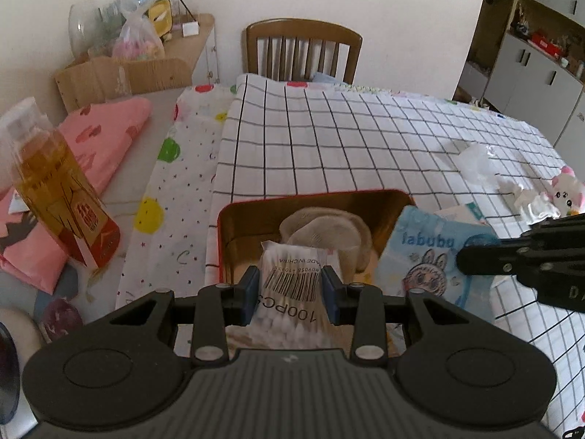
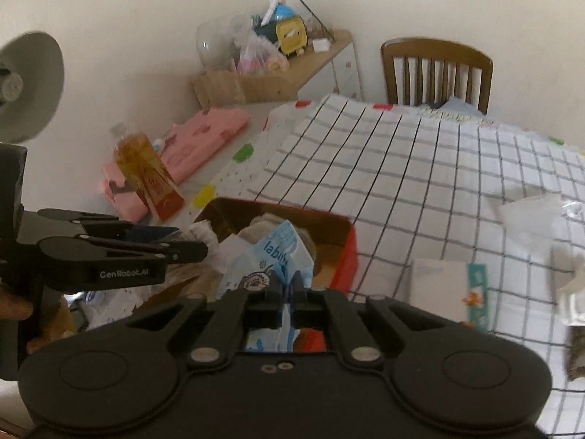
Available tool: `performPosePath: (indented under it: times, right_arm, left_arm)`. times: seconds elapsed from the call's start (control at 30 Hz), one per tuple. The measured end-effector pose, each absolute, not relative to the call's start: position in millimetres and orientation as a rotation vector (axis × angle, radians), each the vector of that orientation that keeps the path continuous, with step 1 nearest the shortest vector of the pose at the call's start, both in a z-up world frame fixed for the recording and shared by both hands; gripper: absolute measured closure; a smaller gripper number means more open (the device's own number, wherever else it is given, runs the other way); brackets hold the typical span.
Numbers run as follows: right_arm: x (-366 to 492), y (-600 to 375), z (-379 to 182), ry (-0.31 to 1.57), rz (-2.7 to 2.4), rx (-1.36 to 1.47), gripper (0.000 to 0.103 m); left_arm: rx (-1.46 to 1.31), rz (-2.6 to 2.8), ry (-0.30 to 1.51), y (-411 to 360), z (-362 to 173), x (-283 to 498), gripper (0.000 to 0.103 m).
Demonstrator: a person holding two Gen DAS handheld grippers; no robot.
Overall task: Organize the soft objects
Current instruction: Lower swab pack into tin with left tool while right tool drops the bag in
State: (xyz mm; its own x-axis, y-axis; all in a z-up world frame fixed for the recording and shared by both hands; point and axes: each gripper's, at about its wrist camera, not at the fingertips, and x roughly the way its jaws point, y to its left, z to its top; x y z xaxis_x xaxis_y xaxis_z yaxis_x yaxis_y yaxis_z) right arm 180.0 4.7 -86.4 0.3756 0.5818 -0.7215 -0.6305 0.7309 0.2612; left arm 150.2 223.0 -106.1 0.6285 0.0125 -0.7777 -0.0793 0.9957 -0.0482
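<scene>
Left wrist view: the left gripper (image 1: 291, 285) has its two blue pads pressed on the sides of a crinkly clear bag of cotton swabs (image 1: 290, 281), jaws partly apart to the bag's width. The bag's long axis runs up and down the frame, its far end reaching out past the fingertips over the near wall of a red tin (image 1: 384, 197) with a shiny gold inside; the barcode and print read upside down. Inside the tin, just beyond the bag, lies a soft, rounded beige cloth pad (image 1: 321, 230). At the right of the frame the right gripper (image 1: 461, 256) comes in from the side, its black fingers on a glossy pale-blue "labubu" packet (image 1: 420, 256) that stands tilted against the tin's right corner. Right wrist view: the right gripper's jaws are pinched almost fully together on the thin edge of that blue packet, which rises from the fingertips at lower centre, crumpled and bent, over the open tin. The tin sits on a white cloth with a black grid (image 1: 365, 139), smooth and flat. At the left edge of the left wrist view stands a tall clear bottle of amber liquid (image 1: 55, 190), leaning, beside a folded pink cloth (image 1: 106, 135).
</scene>
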Motion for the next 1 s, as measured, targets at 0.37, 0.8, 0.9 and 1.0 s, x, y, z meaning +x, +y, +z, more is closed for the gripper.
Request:
performPosePath:
  times: [0.37,0.8,0.9,1.0]
  right_arm:
    - [169,30,-109,0.91,0.768,-0.21,0.098]
    - [165,29,-115,0.93,0.776,-0.243,0.082]
    - [163,27,-113,0.921,0.773,-0.241,0.074]
    - [162,25,-111,0.917,0.772,-0.233,0.072]
  left_arm:
    - [-0.048,0.001,0.919,217,-134,158,0.068]
    - [-0.086,-0.017,0.947,216,-144,159,0.067]
    - [-0.099,-0.011,0.943,217,-141,158,0.059]
    - [-0.105,-0.004,0.923,218,-136,155,0.046]
